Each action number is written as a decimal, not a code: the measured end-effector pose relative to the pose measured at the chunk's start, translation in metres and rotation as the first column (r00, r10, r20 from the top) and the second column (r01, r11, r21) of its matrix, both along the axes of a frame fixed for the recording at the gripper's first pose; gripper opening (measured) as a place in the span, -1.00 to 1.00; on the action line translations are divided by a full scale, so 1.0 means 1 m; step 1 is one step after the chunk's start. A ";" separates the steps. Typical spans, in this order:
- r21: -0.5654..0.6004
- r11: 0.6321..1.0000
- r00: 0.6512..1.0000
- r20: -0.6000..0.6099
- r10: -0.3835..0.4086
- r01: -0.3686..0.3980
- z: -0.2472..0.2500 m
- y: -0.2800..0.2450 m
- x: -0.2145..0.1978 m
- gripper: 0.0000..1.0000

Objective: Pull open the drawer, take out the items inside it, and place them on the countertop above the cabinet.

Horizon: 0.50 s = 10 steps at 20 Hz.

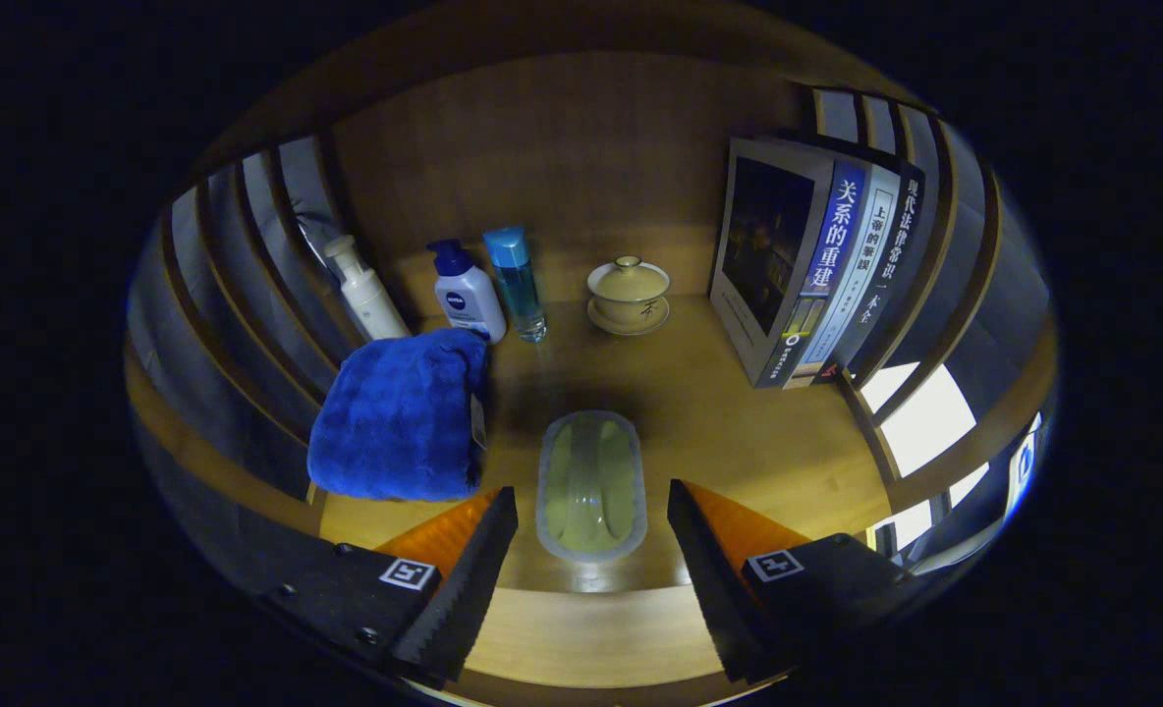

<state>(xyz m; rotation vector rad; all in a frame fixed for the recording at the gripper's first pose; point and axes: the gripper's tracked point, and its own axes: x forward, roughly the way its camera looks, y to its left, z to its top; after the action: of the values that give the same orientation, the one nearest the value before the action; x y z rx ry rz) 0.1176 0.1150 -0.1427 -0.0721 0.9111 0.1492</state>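
The claw is held wide open and nothing is gripped. A small pale dish with a clear rim lies flat on the wooden surface, between the fingers and a little ahead; whether it is touched cannot be told. To the left a blue towel is seen. Beyond it stand a white pump bottle, a blue-capped pump bottle and a clear blue bottle. A lidded cup and leaning books are seen farther right.

Smooth wooden countertop with a soft sheen, plush cloth towel, glossy ceramic lidded cup.
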 end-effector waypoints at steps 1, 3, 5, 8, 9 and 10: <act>-0.003 1.000 1.000 0.001 0.005 -0.005 0.000 0.000 -0.006 0.99; -0.001 1.000 1.000 0.006 0.013 -0.013 0.000 0.001 -0.017 0.99; 0.001 1.000 1.000 0.013 0.016 -0.016 0.001 0.000 -0.029 0.99; 0.005 1.000 0.999 0.041 0.024 -0.024 0.008 -0.003 -0.049 0.99; 0.007 1.000 0.998 0.049 0.026 -0.027 0.009 -0.004 -0.057 0.99; 0.011 1.000 0.998 0.055 0.028 -0.028 0.011 -0.005 -0.064 0.99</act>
<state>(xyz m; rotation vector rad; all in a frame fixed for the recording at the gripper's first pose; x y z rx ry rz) 0.0533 0.1101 -0.1321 -0.0774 0.8543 0.1778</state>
